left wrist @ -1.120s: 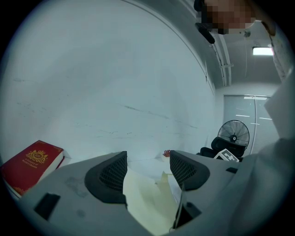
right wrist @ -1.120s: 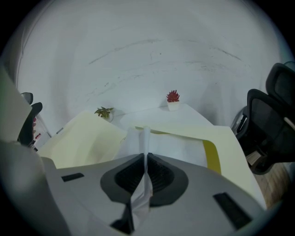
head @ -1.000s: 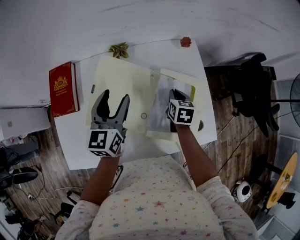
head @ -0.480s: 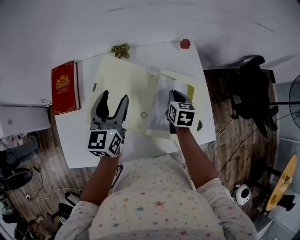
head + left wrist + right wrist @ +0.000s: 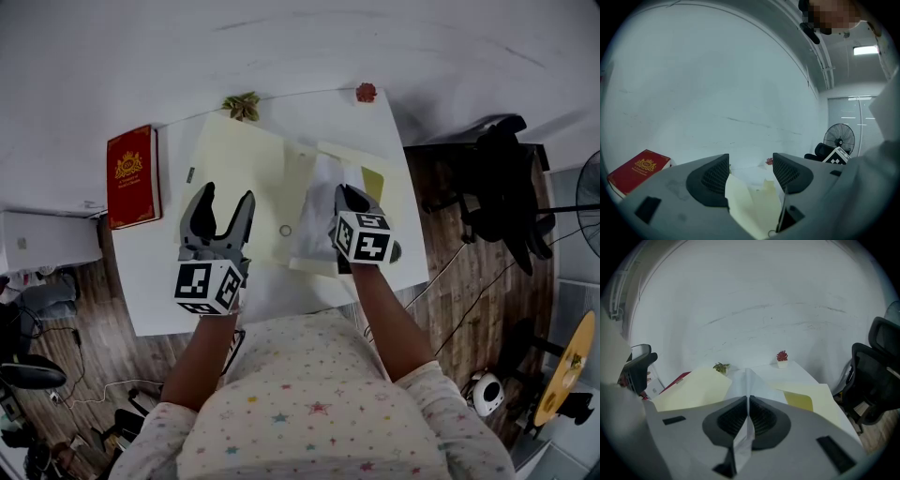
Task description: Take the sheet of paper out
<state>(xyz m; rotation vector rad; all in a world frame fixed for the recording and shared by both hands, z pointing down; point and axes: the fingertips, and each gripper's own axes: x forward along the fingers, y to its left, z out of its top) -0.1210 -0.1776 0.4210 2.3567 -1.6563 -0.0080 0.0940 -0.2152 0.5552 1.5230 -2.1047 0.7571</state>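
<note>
A pale yellow folder (image 5: 246,178) lies opened out on the white table (image 5: 159,281), its string-button (image 5: 285,230) near the middle. A white sheet of paper (image 5: 319,211) rises from the folder's right half. My right gripper (image 5: 349,195) is shut on that sheet; in the right gripper view the sheet (image 5: 749,385) stands edge-on between the closed jaws of the right gripper (image 5: 748,418). My left gripper (image 5: 221,204) hovers open over the folder's left part, nothing between its fingers. In the left gripper view the folder (image 5: 752,201) shows below the open left gripper (image 5: 751,174).
A red book (image 5: 132,176) lies at the table's left edge. A small green plant (image 5: 242,104) and a small red plant (image 5: 366,92) stand at the far edge. A black office chair (image 5: 497,178) and a fan (image 5: 591,192) stand to the right.
My right gripper has drawn slightly back toward me with the sheet pinched in it, lifting more paper out of the folder. The left gripper has barely moved.
</note>
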